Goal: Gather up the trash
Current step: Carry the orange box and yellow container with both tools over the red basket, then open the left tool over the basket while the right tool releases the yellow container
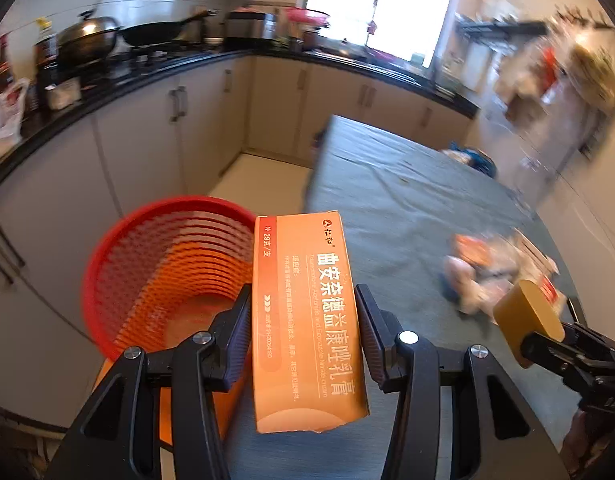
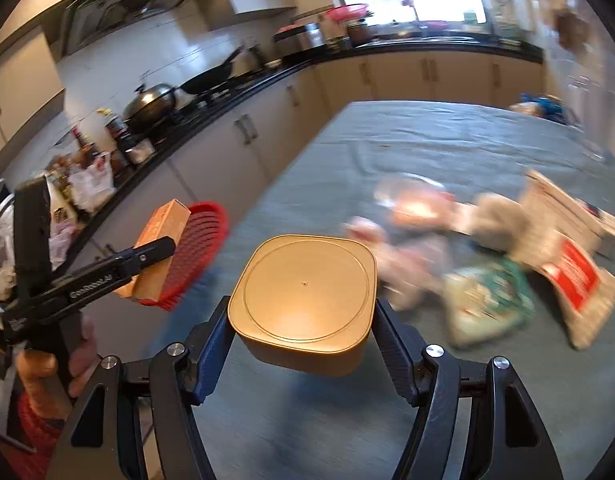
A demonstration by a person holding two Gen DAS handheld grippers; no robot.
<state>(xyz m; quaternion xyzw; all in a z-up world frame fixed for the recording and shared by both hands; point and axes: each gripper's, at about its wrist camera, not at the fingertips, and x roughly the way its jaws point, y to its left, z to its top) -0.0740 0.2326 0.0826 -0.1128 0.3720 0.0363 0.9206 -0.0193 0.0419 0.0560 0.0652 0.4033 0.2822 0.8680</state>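
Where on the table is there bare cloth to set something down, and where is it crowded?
Free: the green cloth between the far edge and the trash pile, and the near strip by the red basket. Crowded: the right side, where wrappers and packets overlap.

Window (image 1: 381, 4): bright daylight ahead of me
Cabinets (image 1: 155, 140): cream doors under a black counter (image 1: 211, 60)
Floor (image 1: 263, 182): pale
Table (image 1: 391, 196): grey-green cloth

The orange box (image 1: 303, 320) is seen to be smooth printed cardboard with a slight sheen. The tan tub (image 2: 305, 300) looks like matt plastic. The red basket (image 1: 167, 272) is moulded of ribbed plastic lattice. The surface (image 1: 387, 184) is covered in a creased grey-green cloth, matt throughout.
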